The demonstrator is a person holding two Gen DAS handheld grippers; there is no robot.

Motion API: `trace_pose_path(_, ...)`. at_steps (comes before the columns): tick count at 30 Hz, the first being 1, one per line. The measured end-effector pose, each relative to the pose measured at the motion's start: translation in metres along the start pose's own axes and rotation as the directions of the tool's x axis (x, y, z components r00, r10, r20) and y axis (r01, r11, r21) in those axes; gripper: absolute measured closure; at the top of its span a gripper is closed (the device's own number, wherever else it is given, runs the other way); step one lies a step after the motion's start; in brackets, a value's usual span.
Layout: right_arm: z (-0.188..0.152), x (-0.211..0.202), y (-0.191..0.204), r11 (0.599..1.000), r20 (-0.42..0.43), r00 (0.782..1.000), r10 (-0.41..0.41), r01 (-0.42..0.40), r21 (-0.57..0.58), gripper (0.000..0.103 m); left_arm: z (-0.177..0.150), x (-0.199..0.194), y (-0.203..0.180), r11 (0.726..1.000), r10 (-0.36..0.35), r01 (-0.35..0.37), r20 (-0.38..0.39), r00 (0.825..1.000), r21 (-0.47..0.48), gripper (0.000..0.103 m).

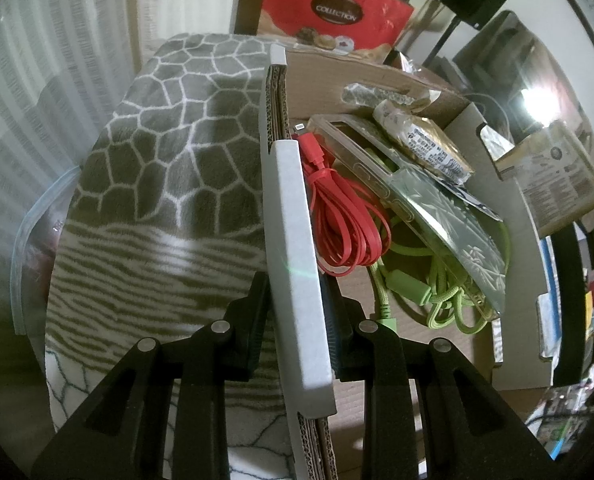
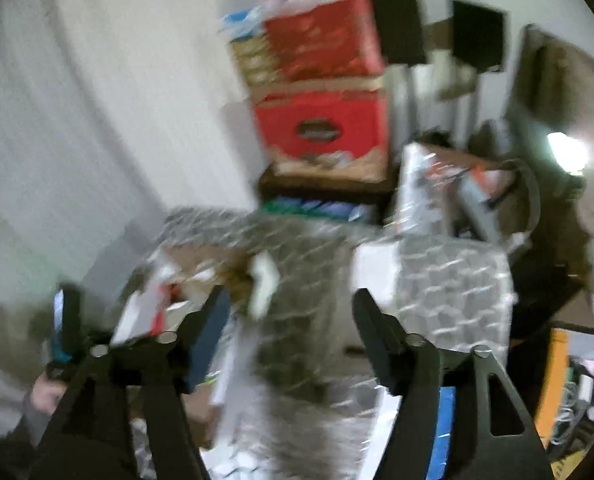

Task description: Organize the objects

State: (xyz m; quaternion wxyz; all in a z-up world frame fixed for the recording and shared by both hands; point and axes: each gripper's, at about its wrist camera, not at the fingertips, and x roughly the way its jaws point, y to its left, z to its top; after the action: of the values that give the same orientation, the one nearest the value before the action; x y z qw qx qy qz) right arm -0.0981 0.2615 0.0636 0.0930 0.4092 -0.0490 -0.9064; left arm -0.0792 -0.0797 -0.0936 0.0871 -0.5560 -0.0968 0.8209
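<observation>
My left gripper (image 1: 297,292) is shut on the left wall of an open cardboard box (image 1: 293,216), one finger outside, one inside. Inside the box lie a coiled red cable (image 1: 337,216), a clear phone case (image 1: 429,196), a green cord (image 1: 441,296) and a wrapped packet (image 1: 425,140). The box rests against a grey patterned blanket (image 1: 169,168). My right gripper (image 2: 293,324) is open and empty, above the blanket (image 2: 297,280). The right wrist view is blurred; the box (image 2: 201,272) and the left gripper (image 2: 67,332) show at its lower left.
Red "Collection" boxes (image 1: 337,4) are stacked behind the box; they also show in the right wrist view (image 2: 321,124). A brown carton (image 1: 557,176) stands to the right. A curtain (image 1: 37,80) hangs at the left. A bright lamp (image 2: 569,152) and clutter sit at the right.
</observation>
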Motion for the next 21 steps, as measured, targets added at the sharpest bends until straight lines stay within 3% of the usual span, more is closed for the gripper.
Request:
trace_pose_path(1,0.0,0.004,-0.01,0.999,-0.004,1.0,-0.025,0.025,0.027,0.013,0.0,0.0,0.0,1.0,-0.001,0.001,-0.001,1.0,0.0,0.08)
trace_pose_path(4,-0.009,0.03,-0.035,0.995,-0.089,0.996,-0.014,0.023,0.101,0.013,0.0,0.0,-0.001,1.0,-0.003,0.003,0.0,1.0,-0.001,0.08)
trace_pose_path(6,-0.018,0.053,-0.041,0.993,-0.155,0.985,-0.079,0.091,0.075,0.007,0.0,0.0,-0.001,1.0,0.0,0.0,0.0,1.0,-0.001,0.08)
trace_pose_path(9,-0.033,0.076,-0.055,0.986,-0.225,0.967,-0.119,0.142,0.089,0.015,0.0,0.0,-0.001,0.999,-0.015,0.015,-0.011,1.0,0.037,0.08)
trace_pose_path(11,-0.038,0.079,-0.068,0.983,-0.227,0.97,-0.091,0.123,0.133,0.017,0.0,-0.001,0.0,0.999,-0.016,0.016,-0.012,1.0,0.038,0.08)
trace_pose_path(16,-0.047,0.073,-0.103,0.959,-0.208,0.967,-0.151,0.194,0.208,0.017,0.002,-0.002,0.001,0.999,-0.015,0.016,-0.013,1.0,0.038,0.08)
trace_pose_path(18,-0.054,0.079,-0.118,0.949,-0.231,0.965,-0.123,0.182,0.258,0.017,0.002,-0.002,0.0,0.999,-0.016,0.016,-0.011,1.0,0.037,0.079)
trace_pose_path(21,-0.065,0.09,-0.13,0.94,-0.247,0.969,-0.016,0.099,0.327,0.018,0.001,-0.002,-0.001,0.999,-0.016,0.017,-0.012,1.0,0.038,0.079)
